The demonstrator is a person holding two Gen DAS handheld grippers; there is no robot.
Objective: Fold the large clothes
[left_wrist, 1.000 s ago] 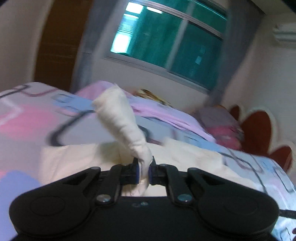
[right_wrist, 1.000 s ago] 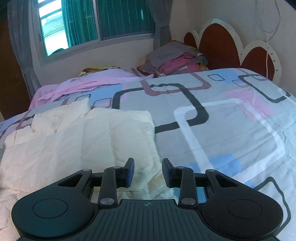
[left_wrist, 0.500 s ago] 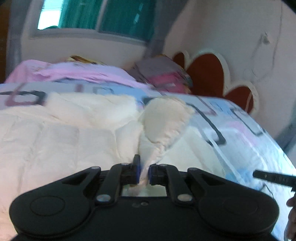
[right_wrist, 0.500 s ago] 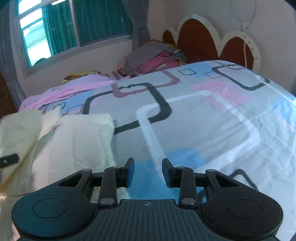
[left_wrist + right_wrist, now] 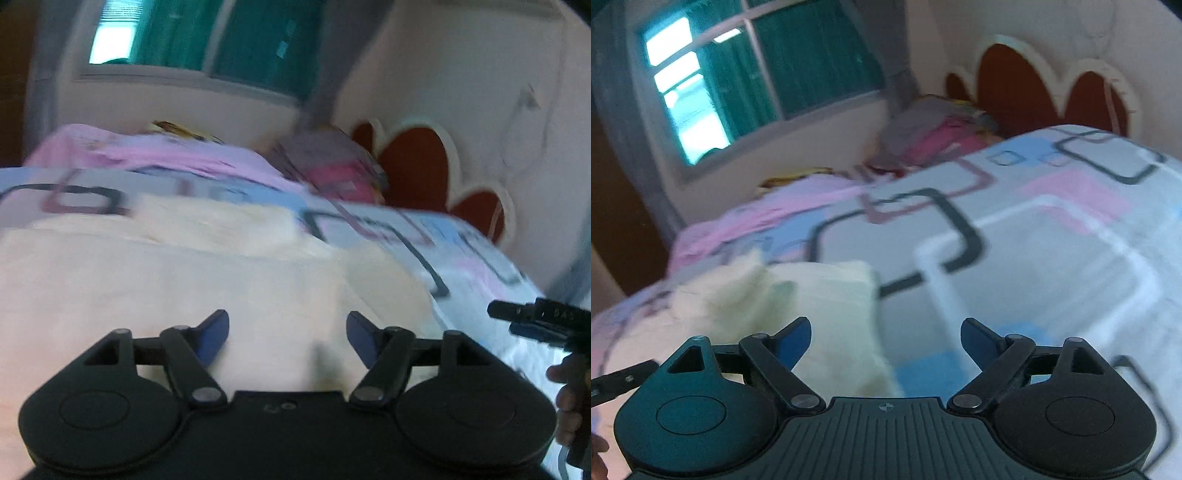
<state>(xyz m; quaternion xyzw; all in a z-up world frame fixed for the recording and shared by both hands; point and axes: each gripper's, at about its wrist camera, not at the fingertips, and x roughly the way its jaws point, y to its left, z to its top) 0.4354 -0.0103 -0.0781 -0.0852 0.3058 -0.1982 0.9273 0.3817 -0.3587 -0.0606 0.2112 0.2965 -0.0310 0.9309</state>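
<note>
Your left gripper [image 5: 288,328] and right gripper [image 5: 885,338], angled downward, have just opened, both empty; the cream quilted garment [image 5: 184,280] lies flat.

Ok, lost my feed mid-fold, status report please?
Left gripper open, jaws just opened, nothing between them. Right gripper open, just widened, empty. Cream garment lying on the patterned bedsheet. Nothing in the way.

You have a bed sheet [image 5: 1052,236] patterned in grey, pink and blue squares, a red scalloped headboard [image 5: 1008,85] behind it, a pile of folded clothes [image 5: 934,129] beside that, and a window [image 5: 746,77] with green curtains
</note>
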